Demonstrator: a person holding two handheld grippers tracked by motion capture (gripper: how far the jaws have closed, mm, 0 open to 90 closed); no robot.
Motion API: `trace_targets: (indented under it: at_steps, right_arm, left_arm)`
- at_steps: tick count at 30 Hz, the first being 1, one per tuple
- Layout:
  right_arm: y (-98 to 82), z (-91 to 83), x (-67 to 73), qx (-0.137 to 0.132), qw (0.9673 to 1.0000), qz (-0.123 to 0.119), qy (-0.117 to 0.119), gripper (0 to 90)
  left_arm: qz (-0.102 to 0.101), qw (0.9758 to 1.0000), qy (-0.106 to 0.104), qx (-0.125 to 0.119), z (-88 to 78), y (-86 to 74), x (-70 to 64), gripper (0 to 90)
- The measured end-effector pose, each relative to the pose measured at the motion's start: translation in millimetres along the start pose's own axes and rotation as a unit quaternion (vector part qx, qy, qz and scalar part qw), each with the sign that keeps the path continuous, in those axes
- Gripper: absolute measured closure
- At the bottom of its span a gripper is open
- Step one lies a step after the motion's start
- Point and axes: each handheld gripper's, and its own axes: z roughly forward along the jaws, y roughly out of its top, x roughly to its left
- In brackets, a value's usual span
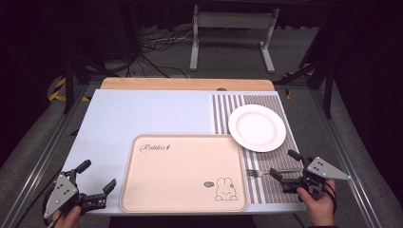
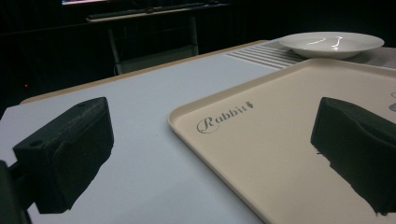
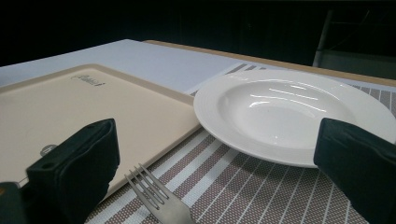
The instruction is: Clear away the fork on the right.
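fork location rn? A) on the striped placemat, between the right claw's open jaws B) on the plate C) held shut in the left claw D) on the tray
A: the fork lies flat on the striped placemat beside the tray, with the right claw open around its handle.

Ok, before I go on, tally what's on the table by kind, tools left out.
Tray: 1
Plate: 1
Fork: 1
Striped placemat: 1
Total: 4
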Motion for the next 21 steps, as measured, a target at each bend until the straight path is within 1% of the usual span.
trace_targets:
  at_steps: [16, 17, 19, 21]
  right_arm:
    - [0.5, -0.2, 0.2, -0.001, 1.0000, -0.003, -0.001, 0.4]
    - [0.6, -0.3, 0.2, -0.002, 1.0000, -0.002, 0.000, 0.4]
    - [0.1, -0.7, -0.5, -0.004, 1.0000, -0.002, 0.006, 0.4]
    - [-0.8, -0.9, -1.5, -0.004, 1.0000, 0.000, 0.006, 0.4]
  left_arm:
    - [-0.002, 1.0000, 0.003, 0.004, -1.1, 0.3, 1.1, 0.1]
    - [-0.004, 1.0000, 0.003, 0.005, -1.2, 0.5, 1.4, 0.1]
    - [-0.018, 0.9998, -0.005, 0.004, -1.1, 1.1, 2.1, 0.1]
    - [-0.018, 0.9998, -0.005, 0.004, -0.4, 1.2, 1.9, 0.1]
